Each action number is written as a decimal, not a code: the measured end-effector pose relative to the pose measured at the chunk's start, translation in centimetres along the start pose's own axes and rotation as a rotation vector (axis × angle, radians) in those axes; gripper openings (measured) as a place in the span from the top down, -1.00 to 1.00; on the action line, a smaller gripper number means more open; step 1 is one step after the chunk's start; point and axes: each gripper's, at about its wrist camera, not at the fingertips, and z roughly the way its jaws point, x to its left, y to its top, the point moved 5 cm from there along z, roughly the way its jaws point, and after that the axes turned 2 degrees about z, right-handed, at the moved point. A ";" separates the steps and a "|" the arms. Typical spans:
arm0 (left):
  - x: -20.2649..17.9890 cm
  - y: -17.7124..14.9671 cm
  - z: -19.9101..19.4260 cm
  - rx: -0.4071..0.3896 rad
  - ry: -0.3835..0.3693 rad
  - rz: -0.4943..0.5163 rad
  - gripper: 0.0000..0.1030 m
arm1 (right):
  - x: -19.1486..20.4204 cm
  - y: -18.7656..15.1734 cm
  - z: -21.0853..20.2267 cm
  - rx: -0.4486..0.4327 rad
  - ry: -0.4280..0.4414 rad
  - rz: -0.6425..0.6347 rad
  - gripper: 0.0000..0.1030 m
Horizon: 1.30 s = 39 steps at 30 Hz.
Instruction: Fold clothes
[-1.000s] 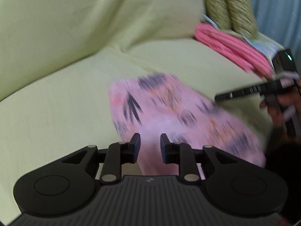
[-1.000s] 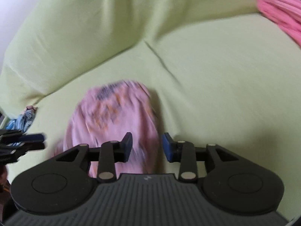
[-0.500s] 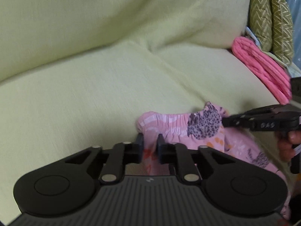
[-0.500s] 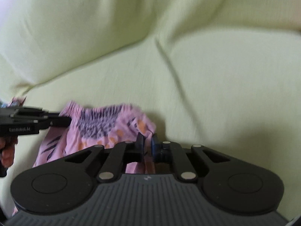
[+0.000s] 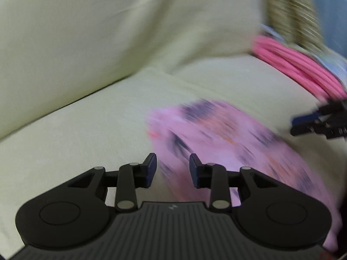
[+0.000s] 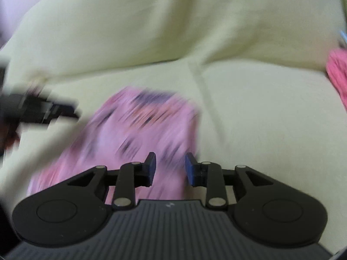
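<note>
Left wrist view is showing the left tool (image 5: pixel 172 170) standing wide and holding nothing, just above the near edge of the pink patterned cloth (image 5: pixel 227 143). That cloth is lying in a soft heap on the yellow-green sofa seat (image 5: pixel 82 143). Over on the other side, the right tool (image 6: pixel 170 169) is also standing wide and holding nothing. Both views are looking blurry, so a tool may be pinching the sofa cover by mistake, or grabbing too many layers, and the fold may be coming out crooked.
</note>
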 end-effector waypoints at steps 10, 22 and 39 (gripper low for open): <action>-18.3 -13.2 -8.6 -0.012 -0.181 0.661 0.13 | 9.6 -12.8 -6.5 0.156 -0.074 -0.325 0.50; -15.5 -10.3 -7.0 -0.002 -0.135 0.424 0.87 | 11.0 -14.7 -6.4 0.104 -0.117 -0.118 0.41; -12.4 -7.0 -8.7 -0.023 -0.214 0.301 0.87 | 8.5 -13.5 -4.3 0.074 -0.137 0.172 0.41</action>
